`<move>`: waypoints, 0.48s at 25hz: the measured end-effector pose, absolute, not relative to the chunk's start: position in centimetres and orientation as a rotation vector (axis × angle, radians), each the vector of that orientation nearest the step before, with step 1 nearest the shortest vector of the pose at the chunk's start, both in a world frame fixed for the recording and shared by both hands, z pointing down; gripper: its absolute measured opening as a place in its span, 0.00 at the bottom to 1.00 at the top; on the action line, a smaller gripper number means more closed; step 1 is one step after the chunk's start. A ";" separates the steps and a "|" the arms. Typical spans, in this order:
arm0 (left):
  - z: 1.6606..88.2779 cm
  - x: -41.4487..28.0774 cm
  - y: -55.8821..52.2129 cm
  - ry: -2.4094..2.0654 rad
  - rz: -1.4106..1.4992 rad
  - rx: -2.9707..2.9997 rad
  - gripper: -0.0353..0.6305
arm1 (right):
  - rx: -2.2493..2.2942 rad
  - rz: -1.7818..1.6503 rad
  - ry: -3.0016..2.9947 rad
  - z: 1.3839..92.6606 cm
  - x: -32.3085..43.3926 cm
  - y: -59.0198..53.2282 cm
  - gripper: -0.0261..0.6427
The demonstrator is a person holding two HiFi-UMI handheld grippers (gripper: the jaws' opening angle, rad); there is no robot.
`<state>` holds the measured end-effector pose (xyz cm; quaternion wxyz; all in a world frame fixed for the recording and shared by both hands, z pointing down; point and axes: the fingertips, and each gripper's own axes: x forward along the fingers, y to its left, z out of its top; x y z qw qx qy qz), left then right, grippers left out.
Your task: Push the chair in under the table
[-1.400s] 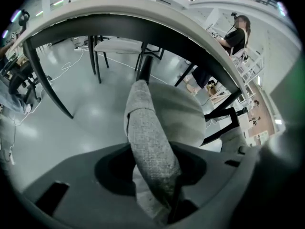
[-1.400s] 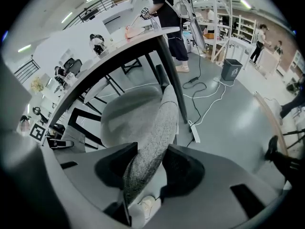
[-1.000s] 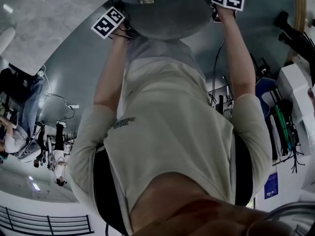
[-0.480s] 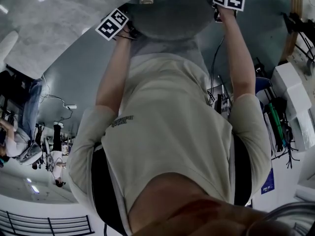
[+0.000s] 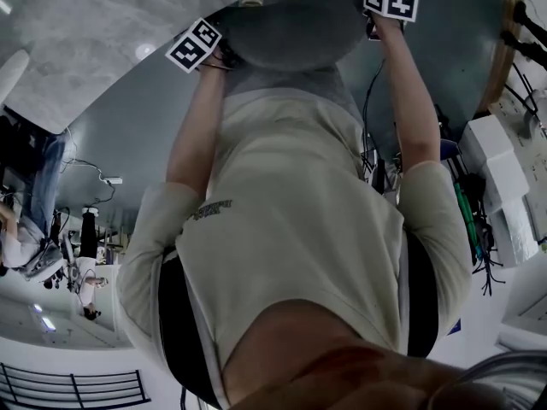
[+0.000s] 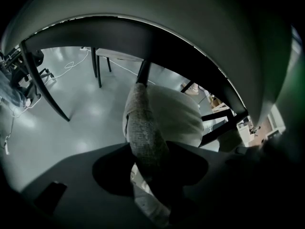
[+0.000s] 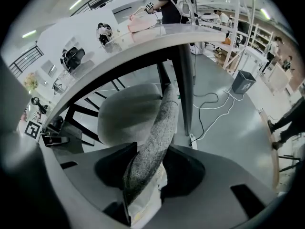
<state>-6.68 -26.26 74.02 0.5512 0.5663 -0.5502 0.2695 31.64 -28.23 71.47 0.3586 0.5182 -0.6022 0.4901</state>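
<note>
Holds a grey upholstered chair [image 5: 291, 24] by its backrest [image 6: 143, 123] with both claws, at the rim of a pale surface [image 5: 102, 32].
Clamps left claw [image 6: 148, 156] and right claw [image 7: 151, 161] shut on the woven top edge of the backrest, one toward each end, both pointing steeply down. Shows the rounded seat [image 7: 126, 111] beyond the backrest, tucked partly under the surface's curved rim beside its dark leg [image 7: 183, 80], above a glossy grey floor [image 6: 86, 118].
</note>
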 end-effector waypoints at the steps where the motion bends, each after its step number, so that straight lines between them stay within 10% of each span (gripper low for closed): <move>1: 74.0 -6.7 -26.2 -1.304 0.644 1.340 0.35 | 1.334 1.264 -1.553 71.5 31.6 -28.2 0.30; 12: 74.1 -7.3 -27.0 -1.318 0.664 1.344 0.35 | 1.324 1.257 -1.546 71.8 31.2 -28.8 0.30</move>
